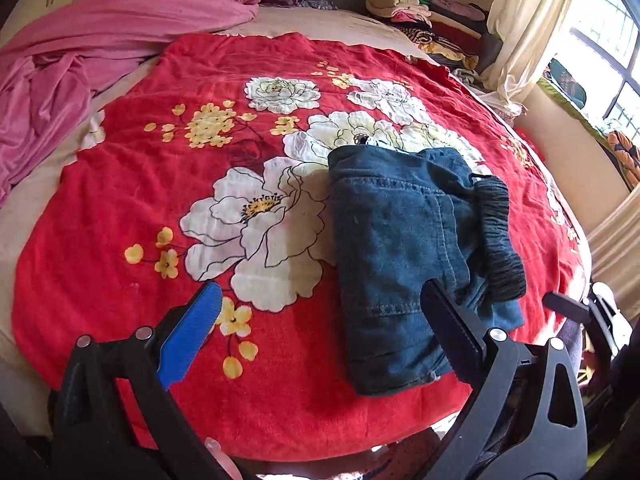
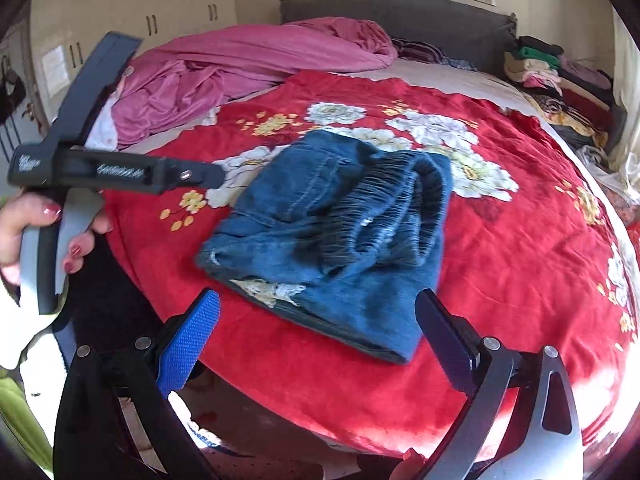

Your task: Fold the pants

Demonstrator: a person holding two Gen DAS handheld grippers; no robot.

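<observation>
Beyond both spread claws (image 2: 318, 336), folded pants (image 2: 332, 232), blanket (image 2: 520, 240)

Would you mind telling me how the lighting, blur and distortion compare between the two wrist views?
Left wrist view: strong fisheye bending of the bed edge, a blown-out window at the right, and the folded jeans look sharp. Right wrist view: the same fisheye curve, the jeans softly motion-blurred, the left gripper smeared too, and sun glare washing out the red blanket at its near edge.
</observation>
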